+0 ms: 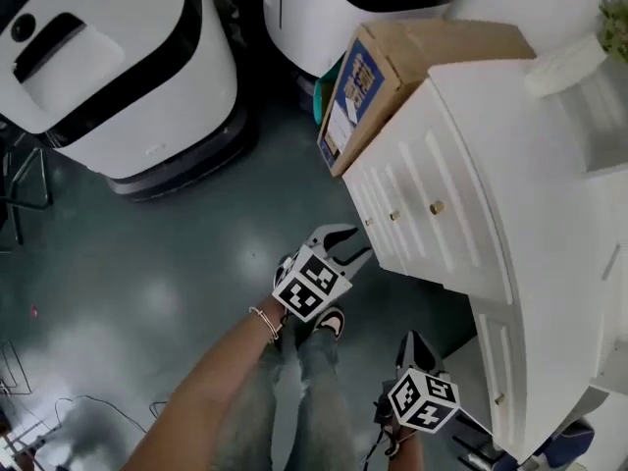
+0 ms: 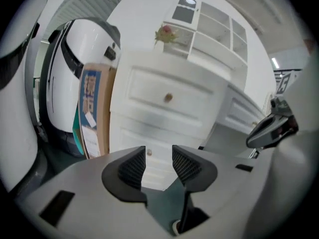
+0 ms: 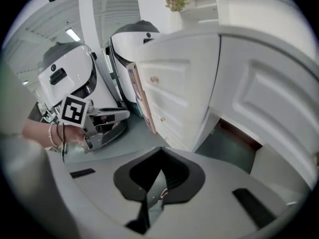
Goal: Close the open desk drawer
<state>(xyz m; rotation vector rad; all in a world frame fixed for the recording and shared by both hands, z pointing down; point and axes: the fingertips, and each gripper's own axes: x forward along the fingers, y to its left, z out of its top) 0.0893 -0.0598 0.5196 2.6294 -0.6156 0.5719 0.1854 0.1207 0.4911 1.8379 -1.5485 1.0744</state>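
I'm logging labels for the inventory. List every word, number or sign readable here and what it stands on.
No text here can be read for certain.
Cardboard box, blue panel: printed characters, too blurred to read.
Cardboard box, white sticker: small print, too small to read.
Marker cubes: black-and-white square patterns only, no words or numbers.
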